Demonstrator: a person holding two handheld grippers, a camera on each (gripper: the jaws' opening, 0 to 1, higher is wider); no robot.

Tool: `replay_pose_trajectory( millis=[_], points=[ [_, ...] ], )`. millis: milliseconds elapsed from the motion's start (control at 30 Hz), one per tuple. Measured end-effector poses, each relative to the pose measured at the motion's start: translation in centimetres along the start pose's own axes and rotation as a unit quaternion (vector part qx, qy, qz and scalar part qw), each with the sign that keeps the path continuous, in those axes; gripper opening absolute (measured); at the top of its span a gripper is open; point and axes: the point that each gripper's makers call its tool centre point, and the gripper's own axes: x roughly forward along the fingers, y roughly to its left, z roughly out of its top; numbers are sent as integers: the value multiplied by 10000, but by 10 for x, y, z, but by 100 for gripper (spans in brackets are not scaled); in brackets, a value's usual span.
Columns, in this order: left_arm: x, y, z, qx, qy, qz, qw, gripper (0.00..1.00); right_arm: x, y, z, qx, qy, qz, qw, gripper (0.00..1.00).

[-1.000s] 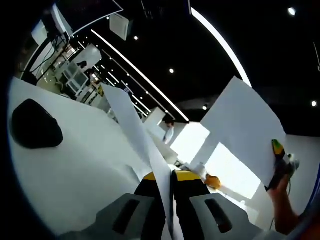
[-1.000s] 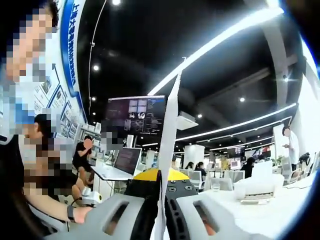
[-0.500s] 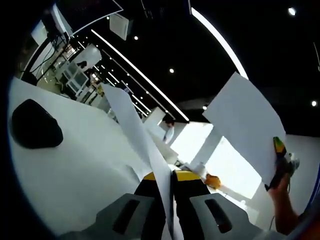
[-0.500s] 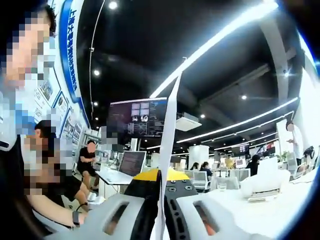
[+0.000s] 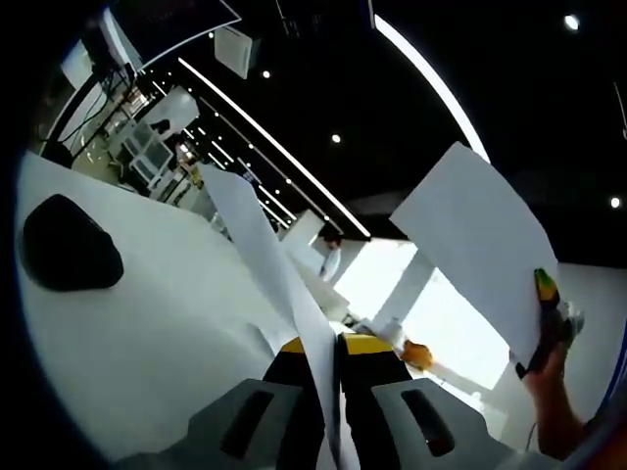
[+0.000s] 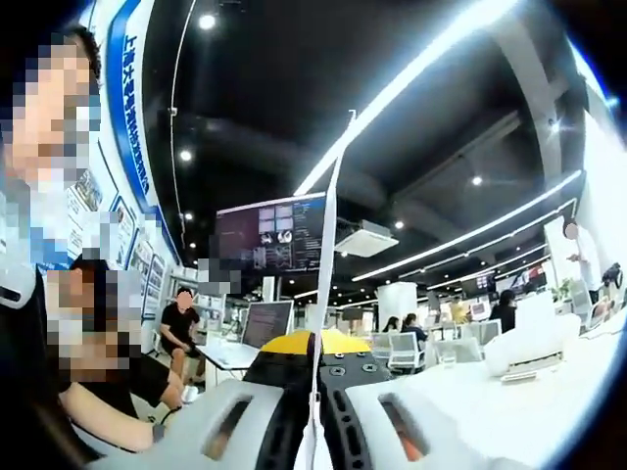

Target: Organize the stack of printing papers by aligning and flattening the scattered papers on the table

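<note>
A: Status of the papers?

B: I hold one sheet (image 5: 279,284) edge-on, pinched in my left gripper (image 5: 331,392), lower centre of the left gripper view. My right gripper (image 6: 315,411) pinches a second sheet (image 6: 326,294), also edge-on; it shows at right in the left gripper view too. Both are lifted off the bench (image 5: 167,323).

A: Progress?

B: Judged early to middle: nothing I hold is aligned or flattened yet.

A: Surroundings?

B: White bench, dark mouse (image 5: 69,245) at left. Open office, black ceiling, strip lights (image 6: 431,69).

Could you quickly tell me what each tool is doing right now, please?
Left tool: shut on a paper sheet.
Right tool: shut on another sheet, seen edge-on.
</note>
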Motion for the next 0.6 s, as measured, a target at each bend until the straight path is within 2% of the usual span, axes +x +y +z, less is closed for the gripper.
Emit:
replay_pose_trajectory(
  millis=[233,433,600],
  points=[
    [0,0,0,-9,-5,-10,10000,7,2,2,-7,-59,109,20,9999,0],
    [0,0,0,-3,2,-10,10000,7,3,1,-9,63,85,44,9999,0],
    [0,-1,0,2,5,-4,10000,7,4,-5,-18,218,51,-25,9997,0]
  ],
)
